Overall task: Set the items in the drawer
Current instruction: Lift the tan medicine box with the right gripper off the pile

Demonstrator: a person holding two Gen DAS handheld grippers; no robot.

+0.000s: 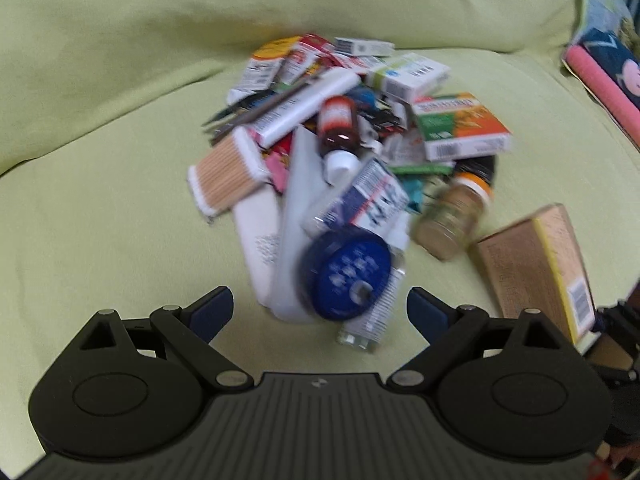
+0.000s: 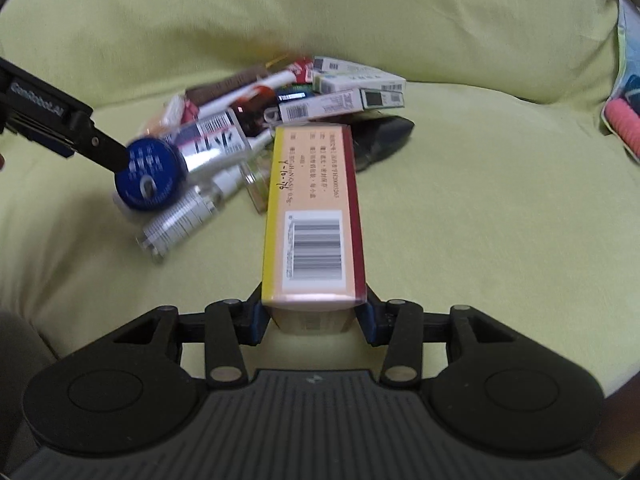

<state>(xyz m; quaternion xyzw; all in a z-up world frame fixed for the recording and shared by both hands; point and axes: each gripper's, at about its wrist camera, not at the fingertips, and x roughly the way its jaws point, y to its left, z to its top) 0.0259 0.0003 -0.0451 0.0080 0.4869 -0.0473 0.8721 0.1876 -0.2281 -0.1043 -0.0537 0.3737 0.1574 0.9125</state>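
Two grippers work over a light-green cushion (image 1: 100,200). The right gripper (image 2: 312,316) is clamped on a tan medicine box (image 2: 314,208) — barcode side up, lifted beside the heap of boxes and bottles (image 1: 332,128). The left gripper (image 1: 320,312) is spread wide, empty, just short of a round blue tin (image 1: 348,274) at the heap's near edge — blurred.
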